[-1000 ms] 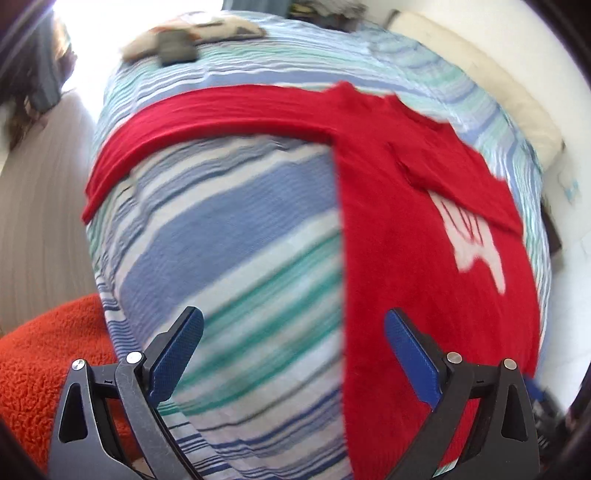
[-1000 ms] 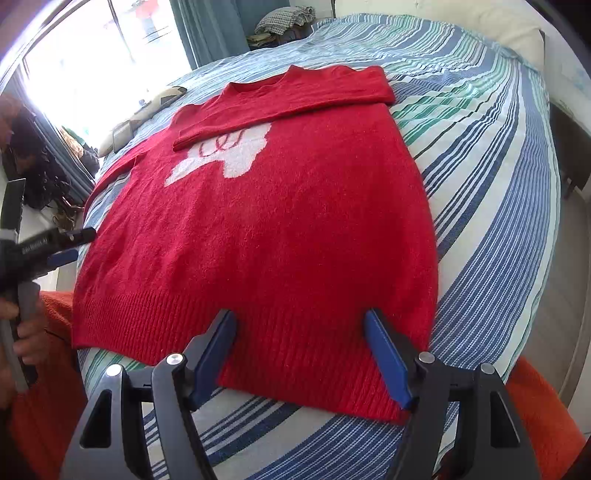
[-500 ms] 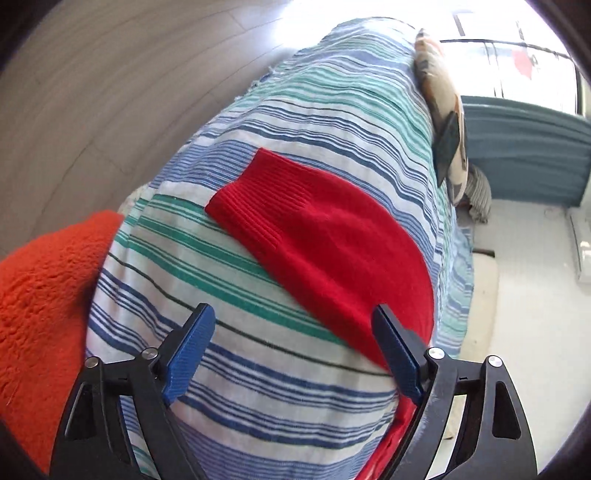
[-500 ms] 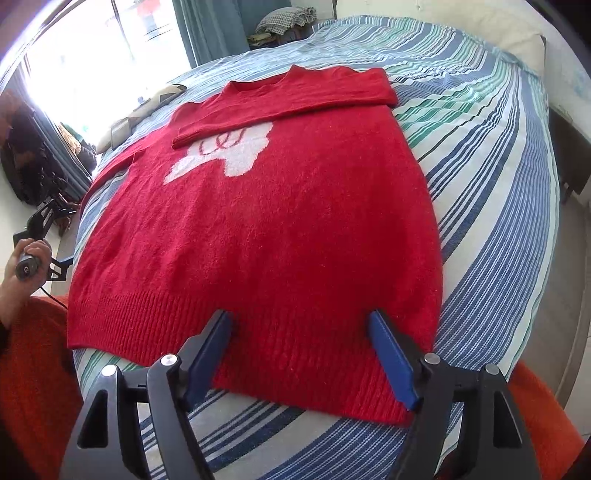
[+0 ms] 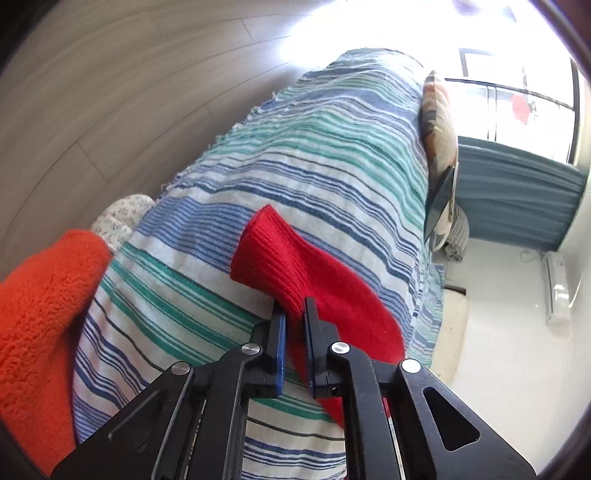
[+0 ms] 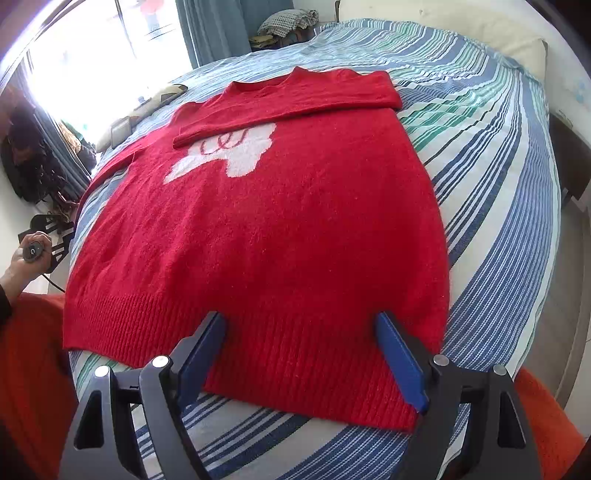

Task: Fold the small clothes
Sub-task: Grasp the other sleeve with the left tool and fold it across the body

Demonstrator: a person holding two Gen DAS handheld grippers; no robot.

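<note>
A red knit sweater (image 6: 280, 221) with a white motif lies flat on the striped bed (image 6: 498, 155). One sleeve is folded across its chest. Its other sleeve (image 5: 295, 266) hangs over the bed's left side, ribbed cuff outward. My left gripper (image 5: 294, 314) is shut on that sleeve just behind the cuff. It also shows small at the bed's left edge in the right wrist view (image 6: 48, 236). My right gripper (image 6: 301, 325) is open and empty, hovering over the sweater's ribbed hem near the bed's front edge.
The striped bedspread (image 5: 332, 155) drapes down toward a wood floor (image 5: 92, 92). A patterned cushion (image 5: 439, 125) and a dark flat object lie at the bed's far end by a teal curtain (image 5: 517, 195). My orange fleece sleeve (image 5: 40, 317) is at the left. A pillow (image 6: 461, 29) lies at the head.
My left gripper swung to the bed's side, moved in on the hanging sleeve and closed on it near the cuff. My right gripper has barely moved and stays open.
</note>
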